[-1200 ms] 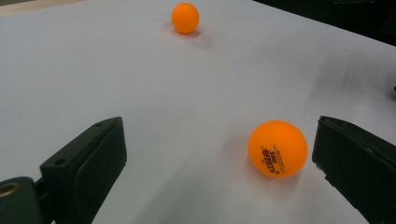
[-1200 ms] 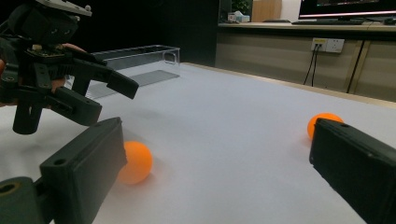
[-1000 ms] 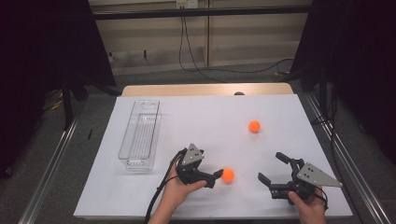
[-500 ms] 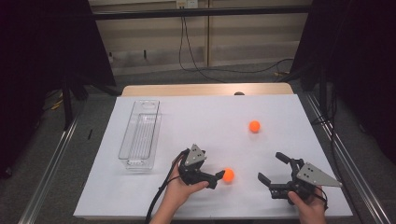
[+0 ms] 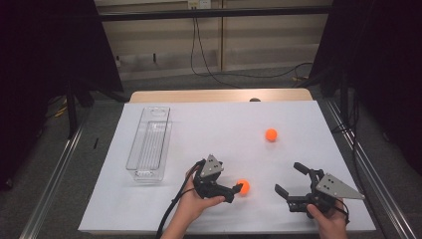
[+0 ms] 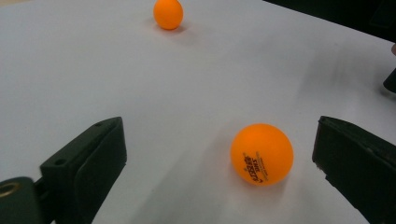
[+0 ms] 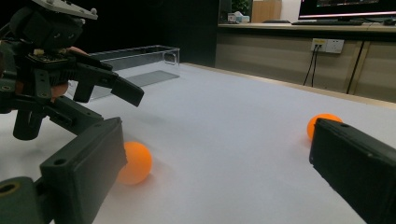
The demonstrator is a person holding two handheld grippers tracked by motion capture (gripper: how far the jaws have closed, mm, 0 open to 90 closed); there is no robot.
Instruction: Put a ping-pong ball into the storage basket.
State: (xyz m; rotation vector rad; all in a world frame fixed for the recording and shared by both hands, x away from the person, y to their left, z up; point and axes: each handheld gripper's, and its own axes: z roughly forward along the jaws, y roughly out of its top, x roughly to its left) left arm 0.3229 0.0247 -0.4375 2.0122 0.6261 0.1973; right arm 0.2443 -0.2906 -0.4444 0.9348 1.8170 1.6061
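I see the table (image 5: 149, 209), white-topped, spread under both grippers. The clear bin (image 5: 149, 144) stands on its left part, well apart from everything else. My right gripper (image 5: 293, 184) sits low at the near right edge, jaws spread wide with nothing between them, pointing left across the table. My left gripper (image 5: 238, 191) rests near the front middle, also wide open. In the left gripper view the near ball (image 6: 261, 153) lies on the table between its two jaws, closer to the right-hand one, touching neither. The far ball (image 5: 270, 134) lies well beyond it, toward the back right of the table
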